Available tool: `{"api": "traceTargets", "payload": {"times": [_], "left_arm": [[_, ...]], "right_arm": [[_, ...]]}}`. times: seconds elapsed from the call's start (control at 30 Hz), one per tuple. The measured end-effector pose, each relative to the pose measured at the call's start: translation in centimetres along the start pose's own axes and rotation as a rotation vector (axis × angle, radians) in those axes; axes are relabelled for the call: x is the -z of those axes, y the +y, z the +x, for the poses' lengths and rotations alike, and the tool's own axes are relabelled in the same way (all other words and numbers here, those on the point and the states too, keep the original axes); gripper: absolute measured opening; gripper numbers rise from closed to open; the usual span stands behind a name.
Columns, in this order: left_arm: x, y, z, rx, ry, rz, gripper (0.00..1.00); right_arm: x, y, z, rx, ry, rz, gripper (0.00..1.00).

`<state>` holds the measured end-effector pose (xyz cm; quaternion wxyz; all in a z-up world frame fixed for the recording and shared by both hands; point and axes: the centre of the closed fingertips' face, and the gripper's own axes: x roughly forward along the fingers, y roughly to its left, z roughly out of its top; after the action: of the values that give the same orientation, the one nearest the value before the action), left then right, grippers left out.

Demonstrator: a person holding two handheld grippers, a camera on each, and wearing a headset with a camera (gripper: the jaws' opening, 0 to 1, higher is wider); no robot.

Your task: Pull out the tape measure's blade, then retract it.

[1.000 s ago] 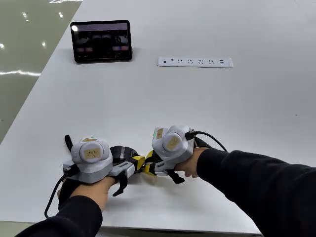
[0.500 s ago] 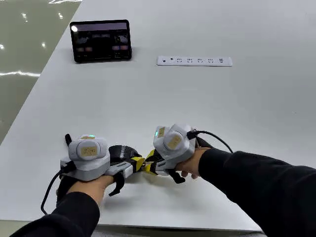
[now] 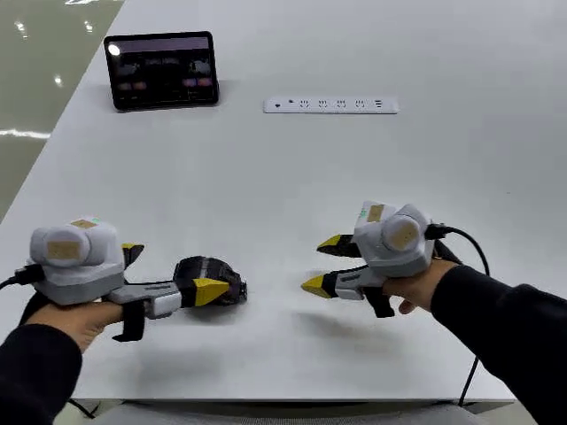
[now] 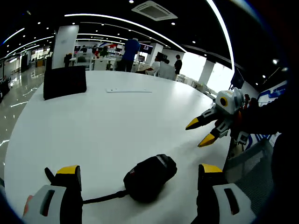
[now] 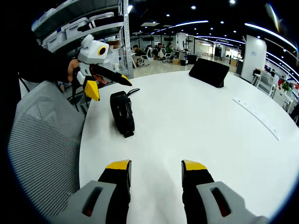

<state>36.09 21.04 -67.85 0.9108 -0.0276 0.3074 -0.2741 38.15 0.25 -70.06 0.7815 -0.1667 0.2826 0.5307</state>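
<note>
The left gripper (image 4: pixel 140 169) is held with its jaws spread wide, and nothing is gripped by them. The black tape measure (image 4: pixel 149 177) is seen lying on the white table (image 3: pixel 266 195) in the gap between these jaws, a little ahead of their yellow tips and apart from both in the left gripper view. A thin black cord (image 4: pixel 100 198) is trailed from the case back toward the left-hand jaw of that view. In the head view one yellow tip is seen against the near side of the case, and whether it is touched cannot be told.

The right gripper (image 5: pixel 156 164) is held with its jaws parted by a moderate gap, and nothing is held between them. From it, the tape measure is found well ahead and off to the left, with the left gripper beyond. The two grippers are pointed toward each other and are kept well apart.

Farther out from both grippers, a white power strip (image 3: pixel 330 105) is laid flat on the table. Beyond the left gripper, a dark tablet (image 3: pixel 162 71) is propped upright at the far side.
</note>
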Motion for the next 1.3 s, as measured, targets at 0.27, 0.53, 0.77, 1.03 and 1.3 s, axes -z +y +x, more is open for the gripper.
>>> {"api": "traceTargets", "payload": {"times": [0.27,0.53,0.77,1.03,1.3], "left_arm": [[1.3,2.2,-3.3,-0.021,0.014,-0.005,1.0],[1.7,4.2,-6.2,-0.065,0.001,0.02,1.0],[2.8,5.0,-7.2,-0.081,0.04,0.006,1.0],[3.4,5.4,-7.5,-0.098,0.063,0.011,1.0],[2.8,5.1,-7.7,-0.085,0.051,0.009,1.0]], "right_arm": [[3.5,-1.8,-7.5,0.102,-0.009,0.053,0.53],[7.4,-2.0,-13.4,0.195,0.016,0.12,0.66],[11.0,-2.6,-16.2,0.278,0.062,0.113,0.76],[13.0,-2.9,-18.2,0.32,0.044,0.187,0.96],[12.7,-3.3,-18.7,0.328,0.034,0.197,1.0]]}}
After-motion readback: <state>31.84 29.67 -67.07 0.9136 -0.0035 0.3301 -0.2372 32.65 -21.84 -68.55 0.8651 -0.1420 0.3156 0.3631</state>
